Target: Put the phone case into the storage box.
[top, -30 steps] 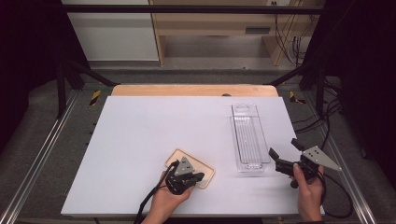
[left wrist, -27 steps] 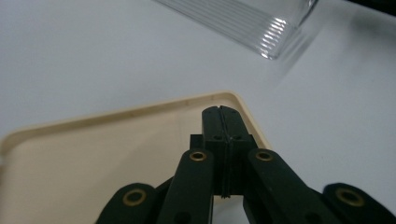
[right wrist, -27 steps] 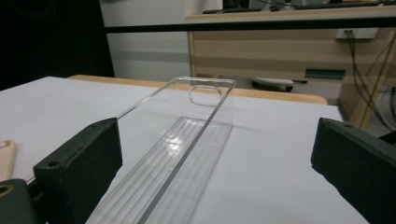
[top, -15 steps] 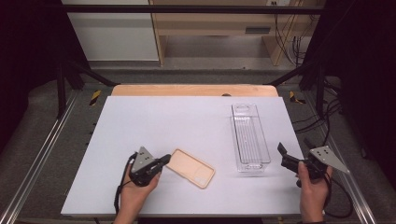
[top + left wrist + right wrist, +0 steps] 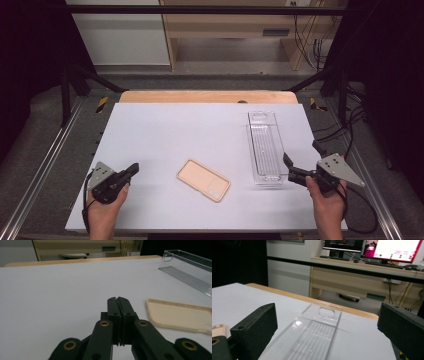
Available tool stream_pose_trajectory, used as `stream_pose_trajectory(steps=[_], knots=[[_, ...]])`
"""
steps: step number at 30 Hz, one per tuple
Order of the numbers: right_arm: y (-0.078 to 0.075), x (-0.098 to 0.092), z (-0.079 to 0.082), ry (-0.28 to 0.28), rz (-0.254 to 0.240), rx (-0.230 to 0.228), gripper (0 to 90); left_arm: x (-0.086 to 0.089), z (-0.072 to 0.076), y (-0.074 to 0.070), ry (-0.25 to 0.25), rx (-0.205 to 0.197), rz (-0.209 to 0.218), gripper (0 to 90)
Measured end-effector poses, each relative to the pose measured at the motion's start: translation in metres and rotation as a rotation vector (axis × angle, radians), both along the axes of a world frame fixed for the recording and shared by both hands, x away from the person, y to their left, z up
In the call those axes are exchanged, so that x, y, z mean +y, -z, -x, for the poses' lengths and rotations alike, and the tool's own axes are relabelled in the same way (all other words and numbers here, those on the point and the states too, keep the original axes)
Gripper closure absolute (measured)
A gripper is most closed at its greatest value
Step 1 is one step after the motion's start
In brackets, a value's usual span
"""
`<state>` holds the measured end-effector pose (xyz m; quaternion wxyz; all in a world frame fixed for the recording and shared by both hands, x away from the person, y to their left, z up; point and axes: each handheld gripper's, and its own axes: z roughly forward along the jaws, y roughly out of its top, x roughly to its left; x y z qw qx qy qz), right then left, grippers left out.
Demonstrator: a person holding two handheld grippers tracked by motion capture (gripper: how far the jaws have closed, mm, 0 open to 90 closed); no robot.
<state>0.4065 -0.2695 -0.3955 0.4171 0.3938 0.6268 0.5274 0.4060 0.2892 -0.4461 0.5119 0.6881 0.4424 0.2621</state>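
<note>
Left gripper [image 5: 131,170] moved off phone case [image 5: 203,180]; white table [image 5: 200,130].

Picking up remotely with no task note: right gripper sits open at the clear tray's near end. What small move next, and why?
Probably ease the right gripper forward onto the clear tray: its jaws stand wide open and already bracket the tray's near end. The left gripper is shut, apart from the beige phone case, so it looks idle.
</note>
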Motion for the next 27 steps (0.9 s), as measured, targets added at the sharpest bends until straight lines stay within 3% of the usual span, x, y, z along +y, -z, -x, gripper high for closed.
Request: stream_pose_trajectory(steps=[4,7,10,15,19,21,27], knots=[[-0.008,0.022,0.004,-0.039,0.042,-0.003,3.2,0.017,0.009,0.010,-0.048,-0.018,0.020,76.5],[-0.011,0.039,0.007,-0.083,0.066,0.001,3.2,0.018,0.006,0.009,-0.076,-0.066,0.033,59.6],[-0.011,0.057,0.009,-0.118,0.094,-0.001,3.4,0.014,0.004,0.008,-0.097,-0.084,0.038,42.0],[-0.007,0.087,0.010,-0.185,0.140,0.035,5.0,0.008,0.002,0.008,-0.082,-0.099,0.048,25.6],[-0.006,0.104,0.012,-0.238,0.150,0.069,5.5,0.002,0.000,0.010,-0.046,-0.097,0.037,17.6],[-0.011,0.119,0.016,-0.285,0.155,0.105,5.9,-0.003,-0.001,0.012,-0.036,-0.091,0.039,9.4],[-0.015,0.143,0.014,-0.374,0.167,0.195,5.8,-0.012,0.000,0.013,-0.005,-0.109,0.015,4.3]])
